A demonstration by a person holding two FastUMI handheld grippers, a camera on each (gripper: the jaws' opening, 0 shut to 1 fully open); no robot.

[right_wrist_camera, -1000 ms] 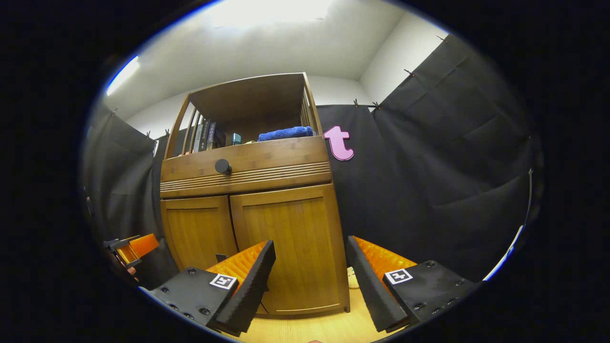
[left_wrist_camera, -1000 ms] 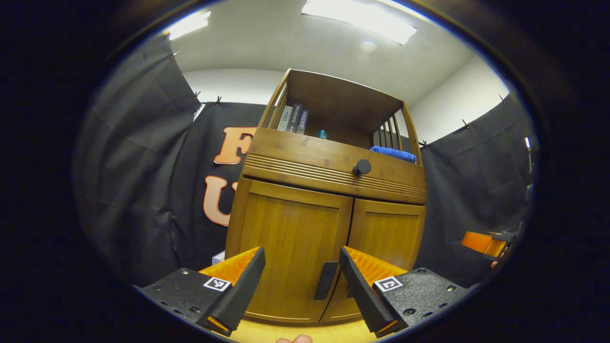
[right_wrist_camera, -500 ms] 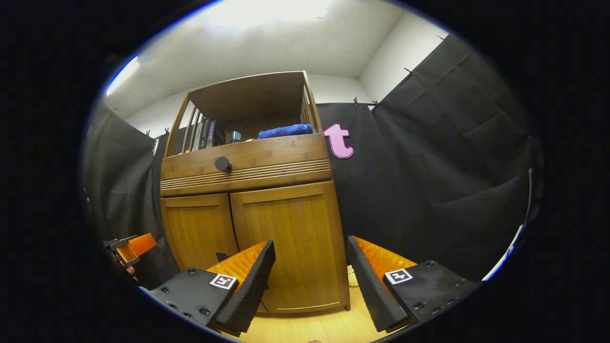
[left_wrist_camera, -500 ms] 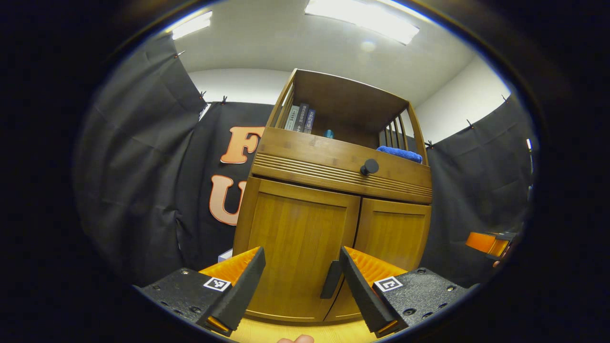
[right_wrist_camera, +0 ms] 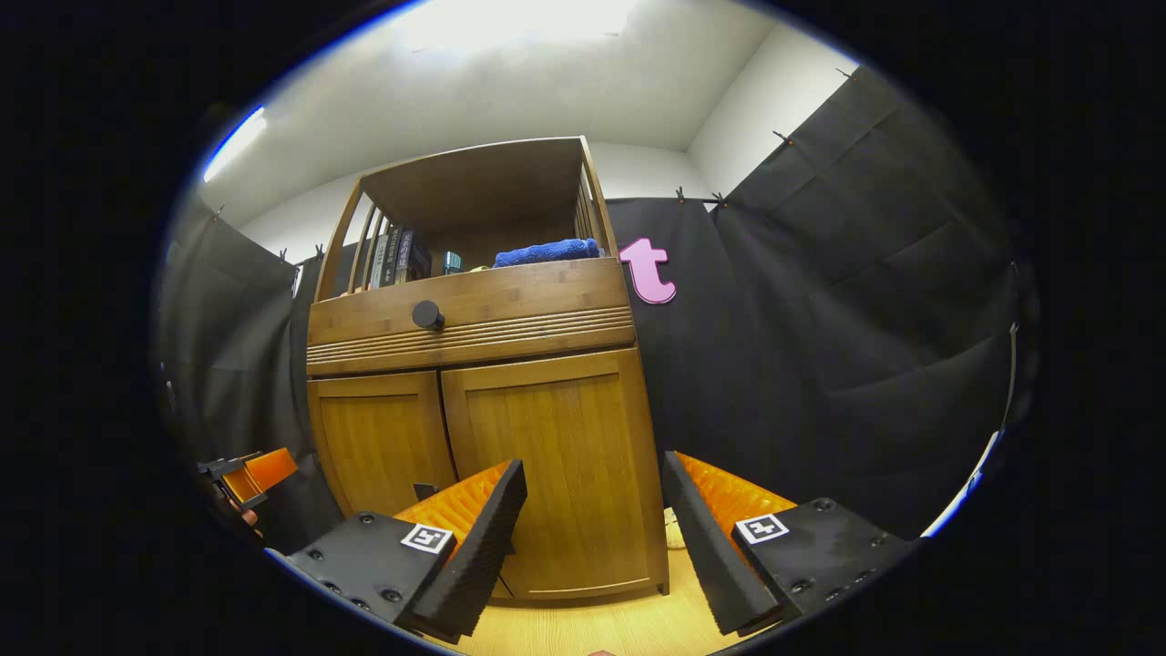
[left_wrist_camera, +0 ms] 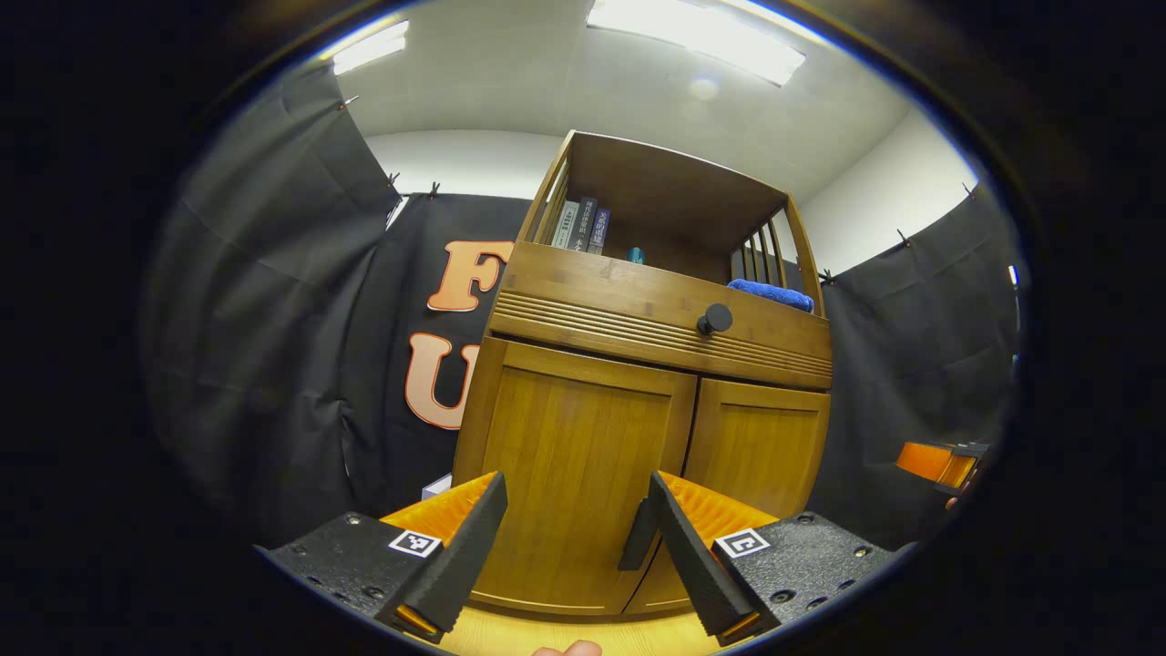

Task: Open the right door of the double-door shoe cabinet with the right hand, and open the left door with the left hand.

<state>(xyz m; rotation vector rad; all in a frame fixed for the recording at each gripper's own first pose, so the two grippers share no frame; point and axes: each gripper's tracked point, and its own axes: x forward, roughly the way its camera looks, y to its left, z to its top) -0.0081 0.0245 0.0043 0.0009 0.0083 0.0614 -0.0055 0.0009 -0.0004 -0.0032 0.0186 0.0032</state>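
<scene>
Cabinet (left_wrist_camera: 638,364) stands on wood floor (right_wrist_camera: 592,629), both doors shut. Left tongs (left_wrist_camera: 576,538) spread wide, low before left door (left_wrist_camera: 574,483), its handle (left_wrist_camera: 638,547) just by one finger. Right tongs (right_wrist_camera: 592,538) spread wide before right door (right_wrist_camera: 556,456), not touching. Blue towel (right_wrist_camera: 545,251) on upper shelf.
</scene>
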